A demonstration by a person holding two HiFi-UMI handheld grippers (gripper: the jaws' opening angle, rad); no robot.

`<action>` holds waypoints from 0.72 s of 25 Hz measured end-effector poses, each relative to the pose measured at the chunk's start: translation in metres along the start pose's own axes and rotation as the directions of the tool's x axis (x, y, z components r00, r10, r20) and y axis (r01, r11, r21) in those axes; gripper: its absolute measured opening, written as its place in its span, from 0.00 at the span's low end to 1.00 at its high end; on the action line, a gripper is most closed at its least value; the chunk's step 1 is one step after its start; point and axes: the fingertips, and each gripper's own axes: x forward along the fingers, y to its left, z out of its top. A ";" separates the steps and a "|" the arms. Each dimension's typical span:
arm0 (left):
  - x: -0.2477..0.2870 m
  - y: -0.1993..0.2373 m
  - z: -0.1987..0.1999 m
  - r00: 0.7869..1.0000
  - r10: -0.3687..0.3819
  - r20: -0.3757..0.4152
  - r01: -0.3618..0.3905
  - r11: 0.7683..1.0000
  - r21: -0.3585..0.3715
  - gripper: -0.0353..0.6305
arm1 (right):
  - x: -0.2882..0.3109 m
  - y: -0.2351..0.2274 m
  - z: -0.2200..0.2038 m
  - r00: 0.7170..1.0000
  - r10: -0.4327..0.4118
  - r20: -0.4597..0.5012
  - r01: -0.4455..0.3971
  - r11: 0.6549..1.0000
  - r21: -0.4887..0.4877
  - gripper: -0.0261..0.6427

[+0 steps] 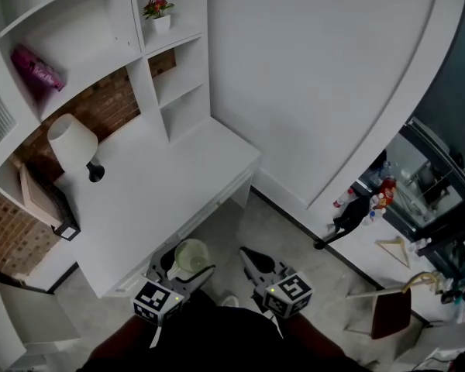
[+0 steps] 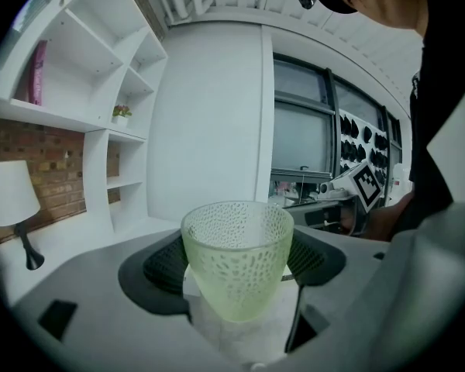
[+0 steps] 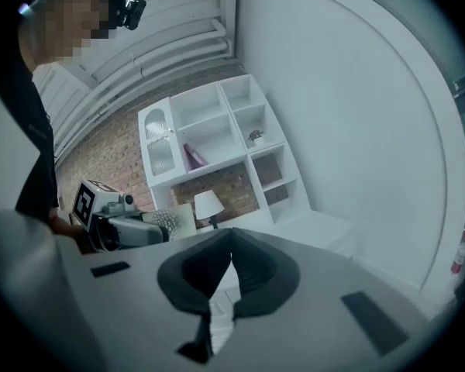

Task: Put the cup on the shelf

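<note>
Green dotted-glass cup upright, clamped in left gripper jaws | right gripper jaws pressed together, empty | shelf ahead-left across counter, well apart from cup; left gripper nearer

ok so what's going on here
A person holds a tool in each hand, facing a white desk with a shelf unit above it. The left tool grips a pale green dimpled cup, upright between its jaws. The right tool is shut and empty. The cup is not yet on a shelf. A lamp stands on the desk.
</note>
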 end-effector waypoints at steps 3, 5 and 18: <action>0.007 0.007 -0.011 1.000 0.005 -0.031 -0.005 1.000 -0.007 0.62 | 0.006 -0.004 -0.004 1.000 0.007 -0.019 -0.007 1.000 -0.002 0.05; 0.015 0.012 -0.013 1.000 -0.003 -0.029 0.003 1.000 -0.010 0.62 | 0.013 -0.011 -0.008 1.000 0.008 -0.029 -0.007 1.000 0.016 0.05; 0.081 0.087 0.034 0.999 -0.041 0.005 0.041 0.997 0.065 0.62 | 0.072 -0.075 0.030 0.998 -0.060 -0.036 0.059 0.998 -0.032 0.05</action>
